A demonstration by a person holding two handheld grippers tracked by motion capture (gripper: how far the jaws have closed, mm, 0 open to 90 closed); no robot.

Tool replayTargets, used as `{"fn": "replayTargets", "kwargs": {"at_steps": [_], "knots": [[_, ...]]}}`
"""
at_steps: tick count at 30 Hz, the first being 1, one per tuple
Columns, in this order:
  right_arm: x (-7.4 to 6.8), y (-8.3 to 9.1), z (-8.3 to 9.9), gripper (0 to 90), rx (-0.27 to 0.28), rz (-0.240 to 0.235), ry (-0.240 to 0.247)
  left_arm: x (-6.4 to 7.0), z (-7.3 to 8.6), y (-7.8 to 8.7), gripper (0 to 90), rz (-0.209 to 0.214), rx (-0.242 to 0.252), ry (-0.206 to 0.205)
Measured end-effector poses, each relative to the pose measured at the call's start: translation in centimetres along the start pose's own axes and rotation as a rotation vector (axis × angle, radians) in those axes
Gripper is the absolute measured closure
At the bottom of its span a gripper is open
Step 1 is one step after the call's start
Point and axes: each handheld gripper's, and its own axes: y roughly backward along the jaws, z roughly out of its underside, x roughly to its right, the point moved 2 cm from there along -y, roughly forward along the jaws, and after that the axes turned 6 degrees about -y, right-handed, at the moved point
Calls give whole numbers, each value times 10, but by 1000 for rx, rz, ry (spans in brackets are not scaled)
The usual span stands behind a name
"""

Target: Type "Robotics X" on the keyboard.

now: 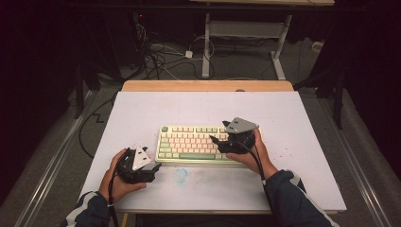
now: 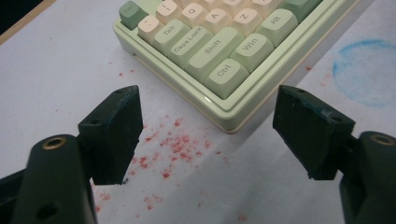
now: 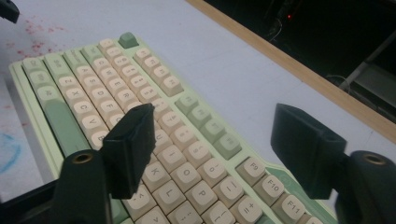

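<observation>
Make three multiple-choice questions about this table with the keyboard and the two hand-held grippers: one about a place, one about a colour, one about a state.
1. Where is the left gripper?
A. over the number keys
B. near the front left corner of the pale green and cream keyboard
C. off the white table

2. What colour is the ring-shaped stain in front of the keyboard?
A. blue
B. yellow
C. black

3. How do the jaws of the right gripper stand?
A. shut on a keycap
B. shut, empty
C. open, empty

Answers: 1 B, the left gripper view shows the Ctrl corner just ahead of its jaws. 2 A, a blue circle shows on the table. 3 C, the right gripper view shows a wide gap with nothing held.
</observation>
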Motion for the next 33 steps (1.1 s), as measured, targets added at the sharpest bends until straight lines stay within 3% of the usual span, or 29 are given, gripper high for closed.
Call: {"fn": "replayTargets", "kwargs": {"at_steps": [8, 12, 14, 19, 25, 33], "knots": [[0, 11, 4, 232, 43, 25, 2, 0, 0, 0, 260, -4, -3, 5], [-2, 19, 8, 226, 58, 41, 0, -2, 1, -1, 327, -10, -27, 12], [-3, 24, 10, 228, 66, 46, 0, -4, 1, -2, 377, -27, -49, 13], [-2, 35, 18, 238, 69, 69, 14, -5, -3, 3, 538, 22, -46, 44], [1, 54, 32, 238, 73, 107, 25, -4, -3, 4, 734, 31, -71, 48], [11, 83, 55, 238, 88, 141, -4, -1, -6, 7, 876, 55, -84, 41]]}}
